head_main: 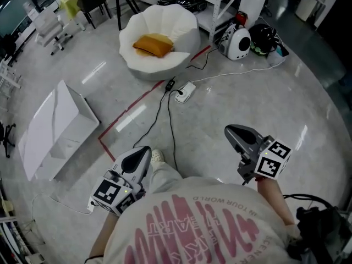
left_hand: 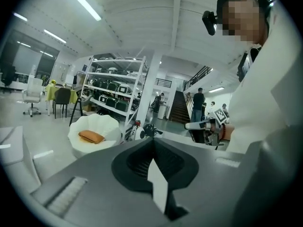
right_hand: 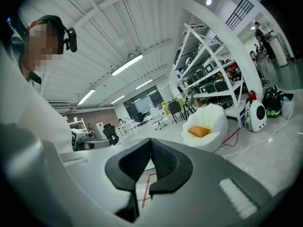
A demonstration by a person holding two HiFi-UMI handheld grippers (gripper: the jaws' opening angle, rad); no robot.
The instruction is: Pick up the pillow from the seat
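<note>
An orange pillow (head_main: pixel 153 44) lies in the hollow of a white shell-shaped seat (head_main: pixel 181 21) far ahead on the floor. It also shows small in the left gripper view as the pillow (left_hand: pixel 91 136) on the seat (left_hand: pixel 100 126), and in the right gripper view as the pillow (right_hand: pixel 199 131) on the seat (right_hand: pixel 214 117). My left gripper (head_main: pixel 144 150) is held low at the person's left hip, shut and empty. The right gripper (head_main: pixel 230 130) hangs at the right, shut with nothing between its jaws. Both are far from the seat.
A white box (head_main: pixel 58 128) stands on the floor at the left. Black cables and a white power strip (head_main: pixel 185 92) run between me and the seat, beside red floor tape (head_main: pixel 132 109). A white-and-black device (head_main: pixel 238 42) and metal shelving (head_main: pixel 217 4) stand at the right of the seat.
</note>
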